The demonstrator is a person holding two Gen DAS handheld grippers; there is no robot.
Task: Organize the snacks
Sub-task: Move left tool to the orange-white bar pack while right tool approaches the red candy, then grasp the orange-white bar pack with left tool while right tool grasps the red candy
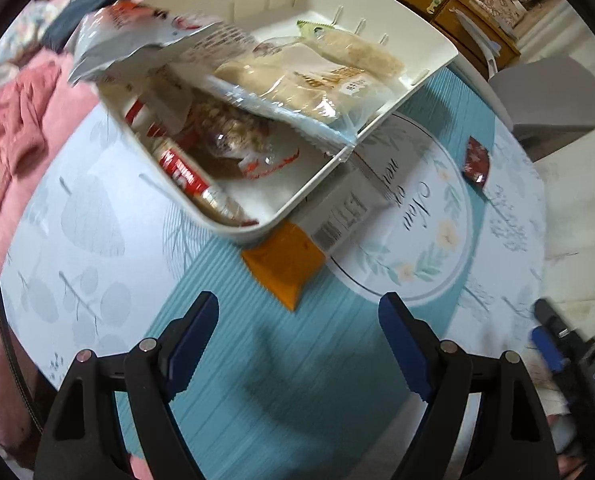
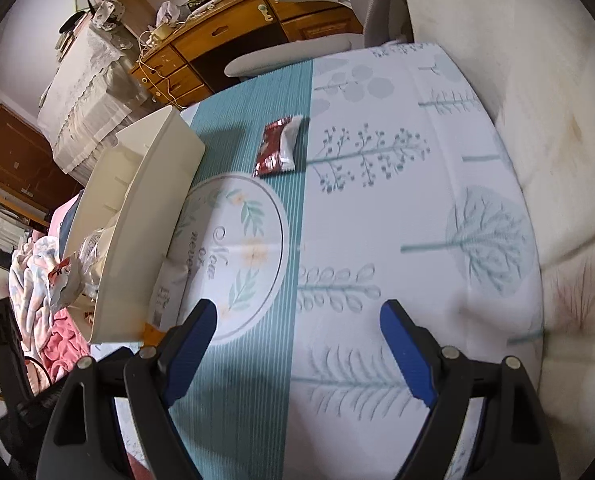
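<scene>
The left gripper (image 1: 299, 308) hung over the teal stripe of the counter (image 1: 225, 360) with its jaws spread wide and nothing between them. Ahead of it a white bin (image 1: 417, 46) sat on the counter, toward the edge beside the pink bedding (image 1: 13, 132). The bin was crowded with snacks: a pale clear-wrapped pack (image 1: 297, 84) lay across its middle with one end poking over the rim, a green-tipped pack (image 1: 353, 46) lay behind it, red-and-white packets (image 1: 185, 172) sat along the bin's near wall, and a white-and-red bag (image 1: 137, 36) stuck up out of the end nearest the bedding. An orange packet (image 1: 285, 264) lay flat on the counter, partly tucked under the bin's near corner, with a white barcoded pack (image 1: 341, 216) touching it and also running under the bin.

The right gripper (image 2: 299, 308) was likewise wide open and held nothing, poised over the boundary between the teal stripe and the white tree-printed cloth. A dark red packet (image 2: 277, 146) lay alone on the teal stripe, well apart from the bin and near the counter's edge next to the grey chair (image 2: 289, 50).
</scene>
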